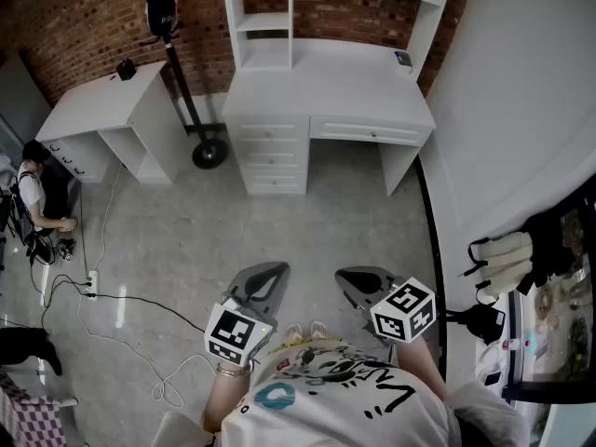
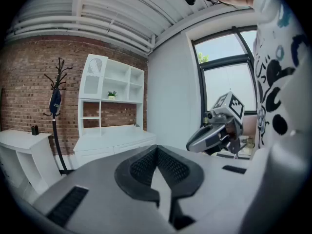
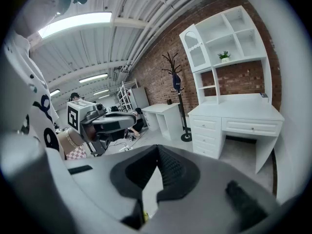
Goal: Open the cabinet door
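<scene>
A white desk [image 1: 326, 96] with a shelf hutch stands against the brick wall, well ahead of me. The cabinet door [image 2: 94, 77] is the arched glass door at the hutch's upper left; it also shows as the cabinet door [image 3: 197, 52] in the right gripper view, and it looks closed. My left gripper [image 1: 270, 270] and right gripper [image 1: 354, 276] hover side by side over the floor in front of my body, far from the desk. Both are shut with their tips touching and nothing between them. Each rides in its own view: left gripper [image 2: 156, 150], right gripper [image 3: 157, 148].
A black coat stand [image 1: 177, 54] rises left of the desk, beside a smaller white side desk [image 1: 102, 110]. A person [image 1: 33, 194] sits at the far left. Cables [image 1: 121, 315] trail over the floor. A curved white wall [image 1: 521, 110] and a window sill with gloves [image 1: 507, 259] lie to the right.
</scene>
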The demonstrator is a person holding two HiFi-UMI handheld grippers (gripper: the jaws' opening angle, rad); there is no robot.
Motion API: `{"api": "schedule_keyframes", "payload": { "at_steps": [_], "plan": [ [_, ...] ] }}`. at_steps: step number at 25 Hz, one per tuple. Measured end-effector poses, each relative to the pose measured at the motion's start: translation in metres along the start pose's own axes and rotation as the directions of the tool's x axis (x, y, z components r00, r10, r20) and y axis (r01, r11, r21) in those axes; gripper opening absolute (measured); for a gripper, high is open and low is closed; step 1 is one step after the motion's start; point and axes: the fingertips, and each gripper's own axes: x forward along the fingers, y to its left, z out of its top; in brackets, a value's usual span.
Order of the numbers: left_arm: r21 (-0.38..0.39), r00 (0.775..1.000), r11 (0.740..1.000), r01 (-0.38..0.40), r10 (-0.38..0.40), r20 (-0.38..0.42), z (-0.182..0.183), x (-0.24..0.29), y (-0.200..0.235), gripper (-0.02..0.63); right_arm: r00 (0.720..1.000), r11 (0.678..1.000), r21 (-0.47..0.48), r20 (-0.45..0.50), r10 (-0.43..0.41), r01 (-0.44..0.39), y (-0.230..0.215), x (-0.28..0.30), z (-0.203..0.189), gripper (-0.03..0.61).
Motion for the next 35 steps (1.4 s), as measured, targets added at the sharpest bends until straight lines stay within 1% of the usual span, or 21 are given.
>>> {"api": "schedule_keyframes", "payload": {
  "at_steps": [4, 6, 9, 12, 14, 17, 20, 23, 27, 32, 35],
  "plan": [
    [-0.019, 1.000, 1.000, 0.000, 0.000, -0.005, -0.001, 0.001, 0.001, 0.014, 1.000, 0.998, -0.052, 0.002, -0.028, 0.028, -0.009, -0.005, 0.011, 0.026],
    [-0.034, 1.000, 0.999, 0.004, -0.005, -0.015, -0.006, 0.005, 0.001, 0.015, 0.999, 0.997, -0.061, 0.016, -0.042, 0.043, -0.013, -0.007, 0.017, 0.026],
    [-0.055, 0.999, 0.998, 0.024, -0.026, -0.041, -0.011, 0.012, -0.004, 0.014, 0.997, 0.997, -0.037, 0.038, -0.062, 0.064, -0.019, -0.012, 0.016, 0.026],
    [-0.043, 0.997, 0.997, 0.061, -0.063, -0.040, -0.005, 0.019, -0.011, 0.014, 0.995, 0.997, -0.002, 0.051, -0.082, 0.083, -0.025, -0.017, 0.012, 0.027],
    [-0.036, 0.997, 0.997, 0.071, -0.072, -0.041, -0.005, 0.024, -0.011, 0.014, 0.994, 0.995, 0.018, 0.057, -0.094, 0.093, -0.029, -0.018, 0.010, 0.026],
    [-0.046, 0.996, 0.997, 0.069, -0.072, -0.048, -0.007, 0.032, -0.009, 0.014, 0.994, 0.996, 0.033, 0.065, -0.085, 0.083, -0.030, -0.021, 0.008, 0.027],
    [-0.053, 0.995, 0.995, 0.086, -0.089, -0.047, -0.006, 0.038, -0.013, 0.014, 0.995, 0.996, 0.043, 0.046, -0.083, 0.081, -0.034, -0.023, -0.002, 0.028],
    [-0.048, 0.993, 0.993, 0.104, -0.106, -0.052, -0.006, 0.039, -0.011, 0.015, 0.995, 0.995, 0.043, 0.045, -0.093, 0.091, -0.036, -0.019, -0.001, 0.028],
    [-0.065, 0.993, 0.993, 0.098, -0.102, -0.063, -0.012, 0.034, 0.000, 0.014, 0.991, 0.994, 0.034, 0.085, -0.102, 0.100, -0.033, -0.009, 0.011, 0.028],
    [-0.077, 0.992, 0.992, 0.098, -0.104, -0.070, -0.022, 0.029, 0.013, 0.014, 0.988, 0.994, 0.016, 0.108, -0.107, 0.106, -0.027, 0.003, 0.017, 0.028],
    [-0.080, 0.992, 0.992, 0.099, -0.105, -0.075, -0.027, 0.026, 0.021, 0.014, 0.986, 0.993, 0.022, 0.115, -0.117, 0.115, -0.027, 0.011, 0.017, 0.028]
  ]
}}
